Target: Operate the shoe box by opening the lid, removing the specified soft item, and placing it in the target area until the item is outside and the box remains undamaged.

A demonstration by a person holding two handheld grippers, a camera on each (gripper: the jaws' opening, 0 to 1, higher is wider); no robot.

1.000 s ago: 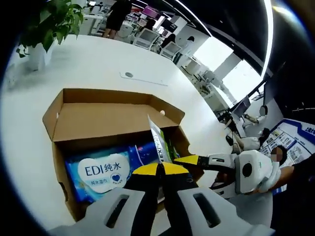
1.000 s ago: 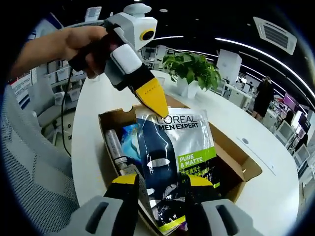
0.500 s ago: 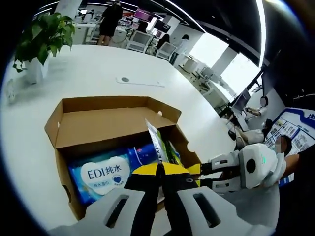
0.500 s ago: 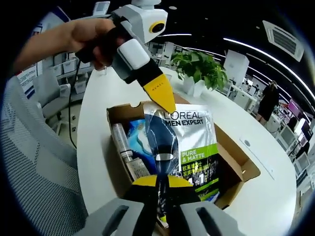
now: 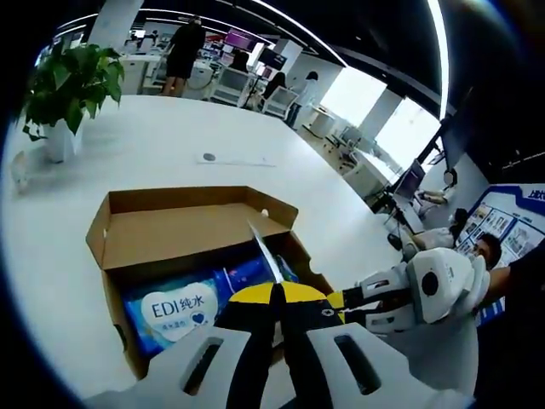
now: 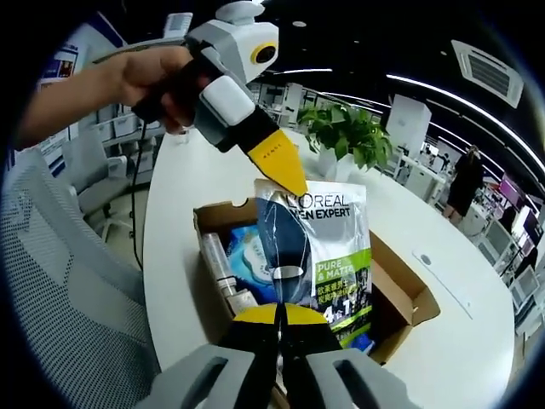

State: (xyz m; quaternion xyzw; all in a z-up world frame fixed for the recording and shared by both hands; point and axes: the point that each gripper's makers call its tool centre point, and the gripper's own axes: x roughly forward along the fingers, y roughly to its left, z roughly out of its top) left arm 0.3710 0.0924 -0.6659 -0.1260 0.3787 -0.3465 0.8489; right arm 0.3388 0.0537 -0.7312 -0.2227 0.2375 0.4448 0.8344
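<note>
Cardboard shoe box [image 5: 179,230] sits open on the white table [image 5: 153,145], lid folded back, with a blue wipes pack [image 5: 174,308] lying inside. Rising out of it is the soft pouch [image 6: 319,256], a L'Oreal Men Expert sachet pack, its long axis running from the right gripper [image 6: 278,317] up toward the left gripper [image 6: 288,177]. Both sets of tongs are closed on the pouch: the right pair pinches the lower edge, the left pair clamps the top edge, with a hand [image 6: 157,81] behind it. A bottle [image 6: 217,268] lies along the box wall beside the pouch. In the left gripper view the pouch shows edge-on, a thin blade just beyond the closed yellow tips. The pouch looks mostly clear of the box, so I'd judge the coming move carries it sideways onto bare table.
</note>
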